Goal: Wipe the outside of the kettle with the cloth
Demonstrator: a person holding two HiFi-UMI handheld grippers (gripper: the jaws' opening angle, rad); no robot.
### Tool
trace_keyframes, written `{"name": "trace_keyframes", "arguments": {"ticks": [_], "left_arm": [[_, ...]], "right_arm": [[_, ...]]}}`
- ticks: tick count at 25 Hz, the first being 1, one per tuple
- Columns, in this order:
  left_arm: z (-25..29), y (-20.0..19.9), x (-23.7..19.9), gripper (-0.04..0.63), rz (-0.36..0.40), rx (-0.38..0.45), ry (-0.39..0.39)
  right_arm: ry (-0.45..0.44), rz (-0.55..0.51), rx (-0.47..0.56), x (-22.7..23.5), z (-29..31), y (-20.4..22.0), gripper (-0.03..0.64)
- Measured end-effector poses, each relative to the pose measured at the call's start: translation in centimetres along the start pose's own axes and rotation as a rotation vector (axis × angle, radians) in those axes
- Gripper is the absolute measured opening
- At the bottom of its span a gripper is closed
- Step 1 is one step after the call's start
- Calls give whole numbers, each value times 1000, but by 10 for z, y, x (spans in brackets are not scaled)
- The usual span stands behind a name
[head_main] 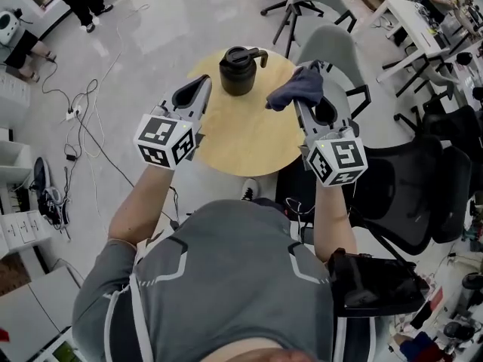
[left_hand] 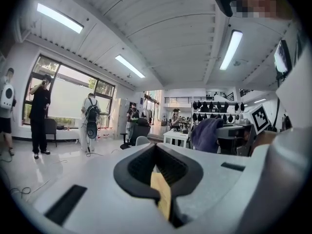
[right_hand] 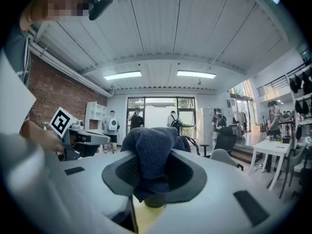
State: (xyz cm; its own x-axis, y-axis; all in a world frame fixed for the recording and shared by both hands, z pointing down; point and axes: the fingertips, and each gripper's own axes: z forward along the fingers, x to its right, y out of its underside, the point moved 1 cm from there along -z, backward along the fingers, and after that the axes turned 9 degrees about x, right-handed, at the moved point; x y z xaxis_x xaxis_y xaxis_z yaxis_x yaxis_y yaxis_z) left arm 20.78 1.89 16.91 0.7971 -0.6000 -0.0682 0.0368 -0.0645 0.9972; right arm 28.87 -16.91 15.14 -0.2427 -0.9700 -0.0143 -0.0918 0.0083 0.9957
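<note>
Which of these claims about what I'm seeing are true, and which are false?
1. The right claw grips a dark blue cloth. True.
2. The kettle lies tipped over on the floor. False: it stands upright on the round wooden table.
3. The left claw holds a sponge. False: it is empty, jaws together.
4. The cloth is apart from the kettle. True.
</note>
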Motion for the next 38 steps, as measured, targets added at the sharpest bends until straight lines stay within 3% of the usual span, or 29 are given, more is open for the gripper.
{"name": "trace_keyframes", "arguments": {"ticks": [7,17,25,38], "left_arm": [[56,25,-13,8,34,-68,-4],[115,76,-71,9,46,-174,113],[155,127,-93,9,74,-265,202],[199,185,-111,9,30,-310,240]], "right_arm": [[-102,11,-27,37,37,32,126],[-77,33,-87,44,106,86,126],[-96,70,-153,36,143,156,124],[-199,54,-245,53,192,248,124]]}}
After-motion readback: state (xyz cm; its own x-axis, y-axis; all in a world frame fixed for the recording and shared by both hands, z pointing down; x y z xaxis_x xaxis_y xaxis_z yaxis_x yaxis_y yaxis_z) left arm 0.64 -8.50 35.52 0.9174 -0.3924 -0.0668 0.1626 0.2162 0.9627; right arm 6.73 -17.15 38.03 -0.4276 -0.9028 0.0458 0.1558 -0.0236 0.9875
